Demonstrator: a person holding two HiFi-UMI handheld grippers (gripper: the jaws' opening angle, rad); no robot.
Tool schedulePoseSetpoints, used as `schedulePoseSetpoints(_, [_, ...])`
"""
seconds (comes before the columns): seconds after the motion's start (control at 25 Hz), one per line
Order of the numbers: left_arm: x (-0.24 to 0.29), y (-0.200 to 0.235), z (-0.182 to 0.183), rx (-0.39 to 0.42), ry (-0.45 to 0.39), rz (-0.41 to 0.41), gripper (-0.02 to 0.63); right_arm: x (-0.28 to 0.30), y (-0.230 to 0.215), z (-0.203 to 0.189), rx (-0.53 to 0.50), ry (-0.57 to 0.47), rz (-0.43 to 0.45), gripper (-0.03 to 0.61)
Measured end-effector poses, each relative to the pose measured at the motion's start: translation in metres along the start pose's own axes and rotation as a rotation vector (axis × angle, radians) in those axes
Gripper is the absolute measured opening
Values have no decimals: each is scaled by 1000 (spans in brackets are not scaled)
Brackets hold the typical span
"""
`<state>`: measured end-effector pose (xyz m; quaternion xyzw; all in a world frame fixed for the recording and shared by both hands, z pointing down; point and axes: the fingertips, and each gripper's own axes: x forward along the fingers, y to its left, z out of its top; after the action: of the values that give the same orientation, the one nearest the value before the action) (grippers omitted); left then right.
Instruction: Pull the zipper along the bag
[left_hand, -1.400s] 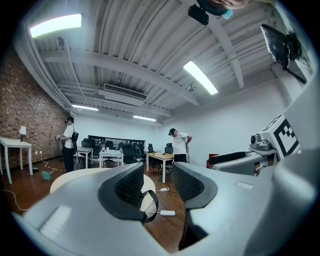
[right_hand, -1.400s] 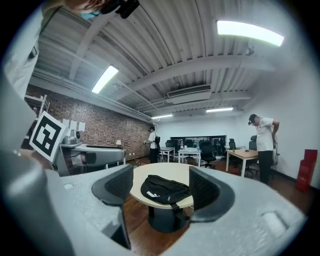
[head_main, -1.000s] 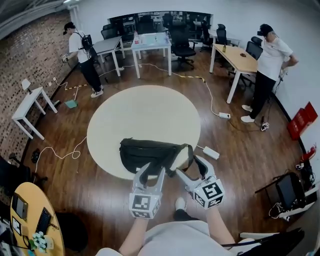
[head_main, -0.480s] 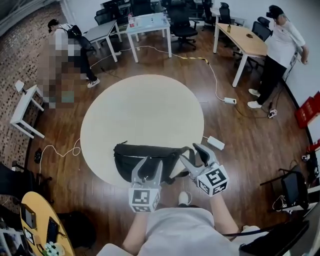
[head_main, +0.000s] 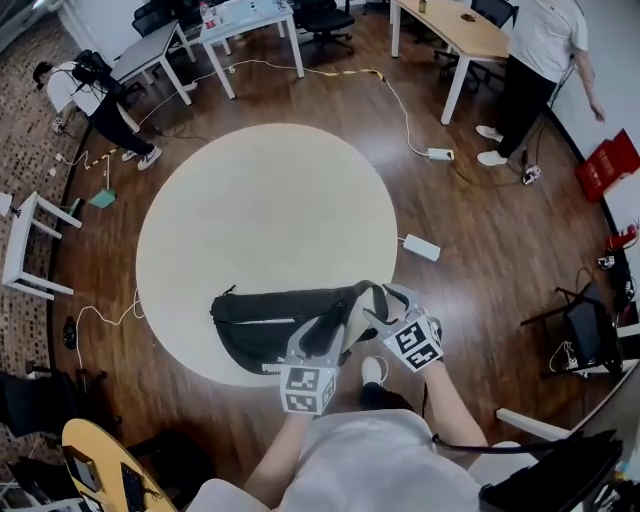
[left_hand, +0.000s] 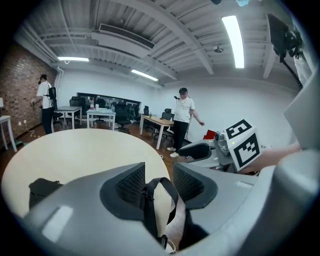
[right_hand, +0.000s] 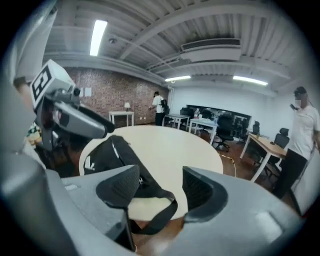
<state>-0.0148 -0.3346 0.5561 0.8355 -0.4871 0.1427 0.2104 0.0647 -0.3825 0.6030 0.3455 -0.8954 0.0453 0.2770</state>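
At table (head_main: 260, 200) edge | left hand-held gripper (head_main: 318, 330), right hand-held gripper (head_main: 382, 299) parted round bag strap (right_hand: 163, 213) (right just narrowed)

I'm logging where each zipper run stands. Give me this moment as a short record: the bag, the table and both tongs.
bag: black, lying at the near edge of the round table
left tongs: open, the bag's strap between the jaws, not pinched
right tongs: open, jaws have just been closing, nothing pinched; strap loop lies just beyond them
progress: neither tongs grips the bag yet
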Motion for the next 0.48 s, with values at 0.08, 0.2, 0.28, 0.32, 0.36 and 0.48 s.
schedulePoseSetpoints(0.08, [14, -1, -14, -10, 43, -7, 187, 22, 1, -27, -68, 92, 42, 258])
schedulePoseSetpoints(0.2, [34, -7, -35, -21, 101, -5, 187, 53, -2, -51, -96, 146, 96, 258])
schedulePoseSetpoints(0.28, [43, -14, -49, -33, 135, -12, 187, 72, -3, -67, -92, 171, 128, 258])
schedulePoseSetpoints(0.32, [48, -17, -55, -33, 148, -17, 187, 82, -4, -74, -89, 188, 144, 256])
schedulePoseSetpoints(0.36, [52, -19, -59, -30, 159, -21, 187, 92, -5, -81, -86, 206, 157, 251])
schedulePoseSetpoints(0.48, [63, -19, -68, -36, 182, -17, 187, 115, -10, -94, -62, 233, 175, 228])
